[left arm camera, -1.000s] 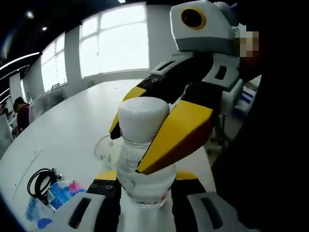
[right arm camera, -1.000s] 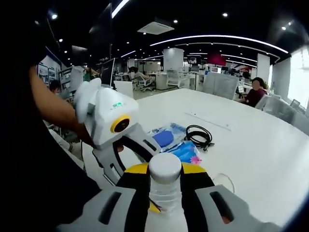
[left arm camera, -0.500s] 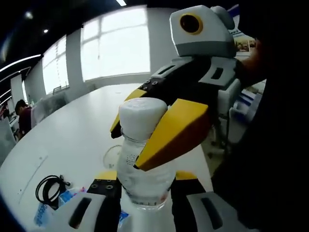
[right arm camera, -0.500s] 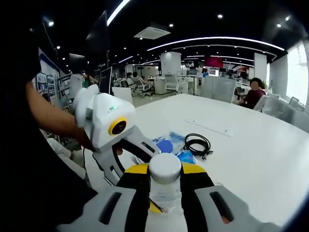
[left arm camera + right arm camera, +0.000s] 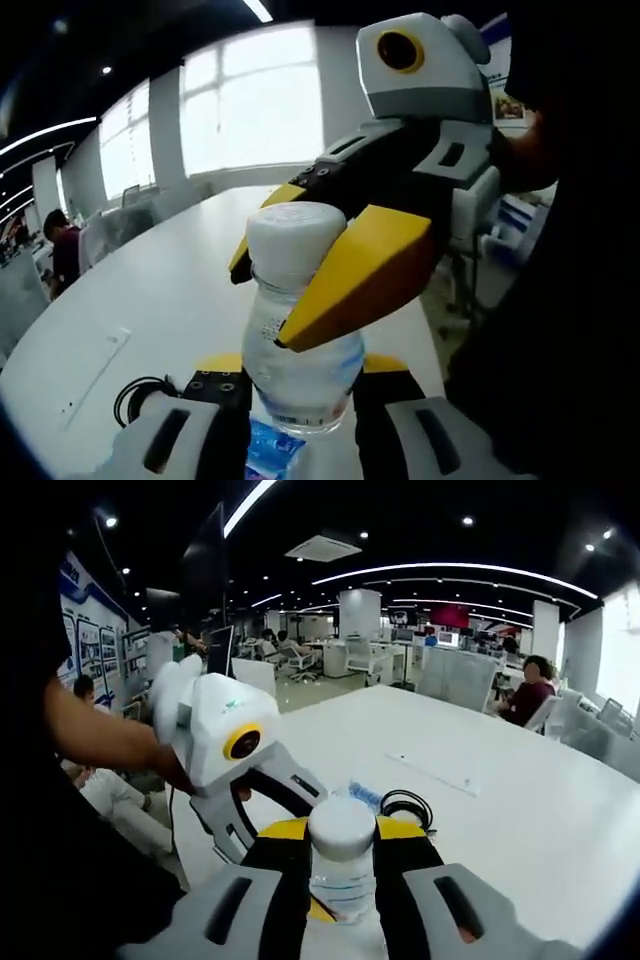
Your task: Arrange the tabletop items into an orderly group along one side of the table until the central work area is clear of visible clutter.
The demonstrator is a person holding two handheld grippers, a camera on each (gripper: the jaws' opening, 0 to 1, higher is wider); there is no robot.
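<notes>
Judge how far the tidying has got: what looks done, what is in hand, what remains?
Done: nothing visibly grouped along a side of the white table. In hand: both tongs grip the clear bottle, the left tongs low on its body, the right tongs just under its white cap. Left: the black cable and blue packet lie loose on the table.

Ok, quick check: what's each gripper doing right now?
Left gripper: shut on the water bottle, at its body.
Right gripper: shut on the same bottle, just below its cap.
</notes>
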